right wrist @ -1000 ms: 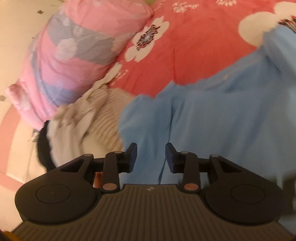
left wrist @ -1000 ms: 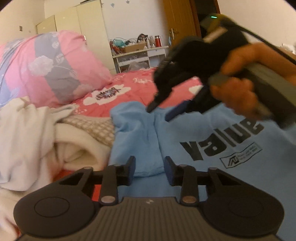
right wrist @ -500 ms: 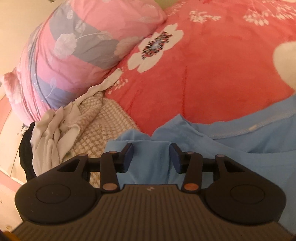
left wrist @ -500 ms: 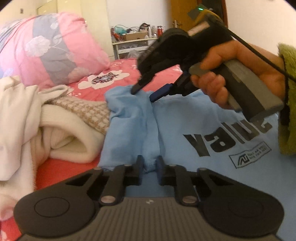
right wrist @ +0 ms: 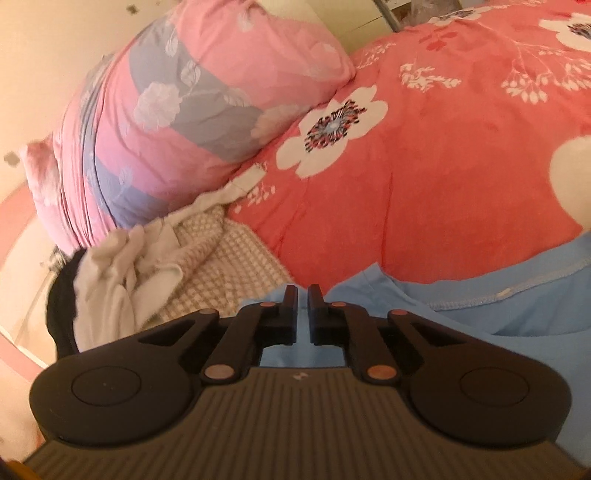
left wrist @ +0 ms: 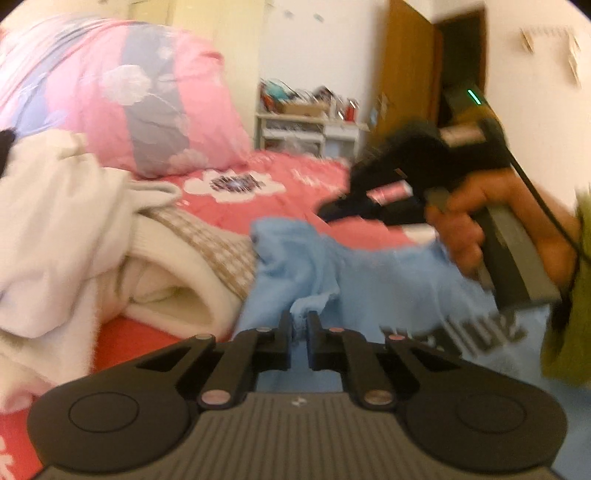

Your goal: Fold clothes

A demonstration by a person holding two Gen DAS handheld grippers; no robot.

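A bedroom in warm, yellowish indoor light.
Red floral bedspread (right wrist: 443, 155) across the bed, pink-and-grey quilt (left wrist: 140, 103) rolled up at ten o'clock. White walls (left wrist: 317, 44); pale wardrobe (left wrist: 207, 33) at twelve o'clock, cluttered white shelf unit (left wrist: 306, 125) beside it, brown wooden door (left wrist: 406, 62) ajar at one o'clock, clips on the wall (left wrist: 546, 44) at two.

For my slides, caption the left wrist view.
Left gripper shut on the blue T-shirt, right gripper pinching it farther along.
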